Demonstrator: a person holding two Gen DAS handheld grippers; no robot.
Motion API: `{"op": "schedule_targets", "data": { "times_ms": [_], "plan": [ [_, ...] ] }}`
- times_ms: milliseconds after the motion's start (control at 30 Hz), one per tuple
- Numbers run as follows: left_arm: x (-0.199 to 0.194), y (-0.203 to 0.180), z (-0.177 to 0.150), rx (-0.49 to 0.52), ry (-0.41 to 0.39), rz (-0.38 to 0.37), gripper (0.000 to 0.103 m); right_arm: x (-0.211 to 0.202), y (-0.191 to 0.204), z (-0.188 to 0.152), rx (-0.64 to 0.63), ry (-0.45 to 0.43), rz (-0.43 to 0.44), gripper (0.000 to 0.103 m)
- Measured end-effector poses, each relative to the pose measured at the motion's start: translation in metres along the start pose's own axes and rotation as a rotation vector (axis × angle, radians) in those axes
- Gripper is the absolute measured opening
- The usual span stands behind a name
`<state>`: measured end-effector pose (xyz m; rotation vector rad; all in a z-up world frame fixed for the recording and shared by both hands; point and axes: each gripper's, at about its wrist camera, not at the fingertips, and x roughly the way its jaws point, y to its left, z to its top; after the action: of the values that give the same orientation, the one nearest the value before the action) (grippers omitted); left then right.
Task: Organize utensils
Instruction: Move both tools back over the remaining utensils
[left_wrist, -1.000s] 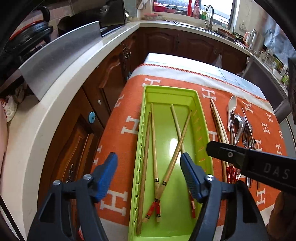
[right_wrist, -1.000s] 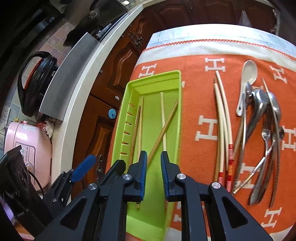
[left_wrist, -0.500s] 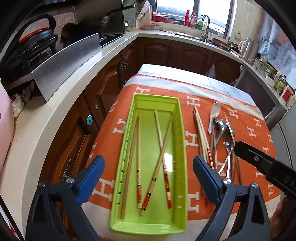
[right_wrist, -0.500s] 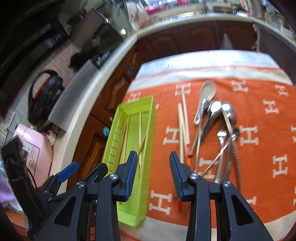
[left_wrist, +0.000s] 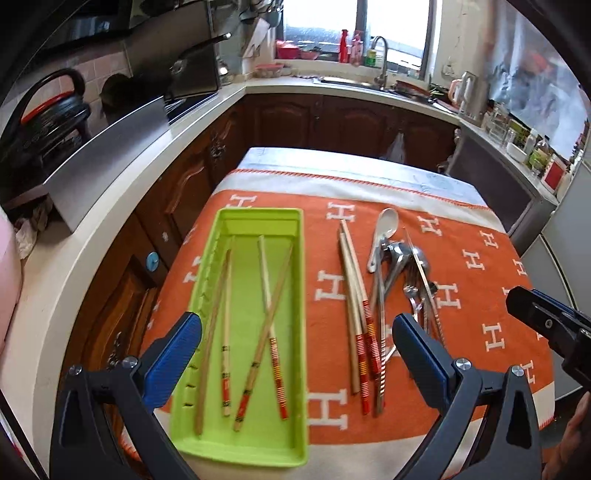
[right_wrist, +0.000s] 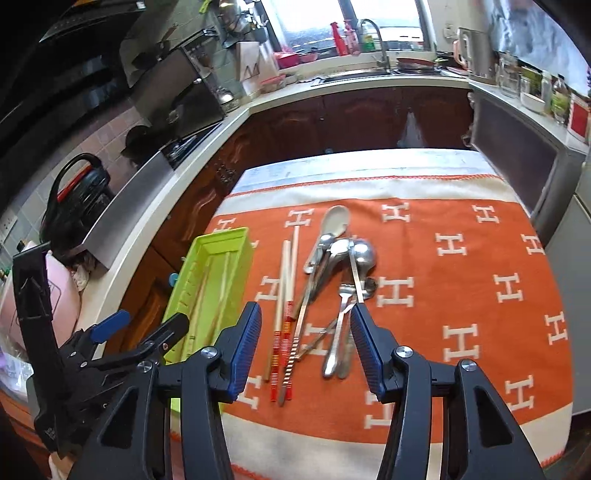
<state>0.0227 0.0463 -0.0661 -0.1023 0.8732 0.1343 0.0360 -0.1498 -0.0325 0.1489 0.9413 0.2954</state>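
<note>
Both grippers hung empty above the cloth, the left gripper (left_wrist: 295, 350) and the right gripper (right_wrist: 304, 347) both opening. Four chopsticks lay in the tray (left_wrist: 301, 266); loose chopsticks (right_wrist: 286, 295) and spoons (right_wrist: 343, 251) lay beside it. The right should probably straddle one chopstick's striped end, clear of the metal handles.

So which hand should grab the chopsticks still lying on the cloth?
Probably the right. The right hand-held gripper, jaws opening and empty, frames those loose chopsticks. The left hand-held gripper, open and empty, straddles the green tray, where four chopsticks already lie.
</note>
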Motion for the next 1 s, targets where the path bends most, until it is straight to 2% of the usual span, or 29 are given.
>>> {"op": "schedule_targets", "data": {
  "times_ms": [133,233,300,367,500,567,667,733,867,1000],
  "plan": [
    [0.008,-0.016,0.001,0.033,0.016,-0.113,0.102,0.001,-0.018,0.002,0.02,-0.002,-0.005,0.051],
    [0.022,-0.028,0.003,0.049,0.04,-0.11,0.1,0.011,-0.03,0.001,0.037,0.014,0.005,0.051],
    [0.032,-0.035,0.004,0.068,0.053,-0.091,0.092,0.019,-0.037,-0.002,0.042,0.026,0.003,0.051],
    [0.046,-0.041,0.005,0.077,0.082,-0.093,0.078,0.027,-0.043,-0.004,0.04,0.036,0.0,0.051],
    [0.073,-0.04,0.008,0.059,0.142,-0.098,0.062,0.051,-0.053,-0.007,0.042,0.057,-0.005,0.051],
    [0.084,-0.037,0.011,0.046,0.163,-0.11,0.048,0.062,-0.059,-0.009,0.041,0.066,-0.015,0.05],
    [0.101,-0.036,0.014,0.052,0.19,-0.108,0.039,0.078,-0.07,-0.011,0.052,0.084,-0.012,0.05],
    [0.11,-0.038,0.016,0.062,0.2,-0.109,0.036,0.089,-0.076,-0.012,0.063,0.099,-0.007,0.05],
    [0.125,-0.044,0.018,0.093,0.23,-0.115,0.02,0.108,-0.084,-0.013,0.077,0.123,-0.003,0.048],
    [0.142,-0.046,0.016,0.105,0.271,-0.112,0.02,0.126,-0.089,-0.013,0.076,0.141,0.007,0.047]
  ]
}}
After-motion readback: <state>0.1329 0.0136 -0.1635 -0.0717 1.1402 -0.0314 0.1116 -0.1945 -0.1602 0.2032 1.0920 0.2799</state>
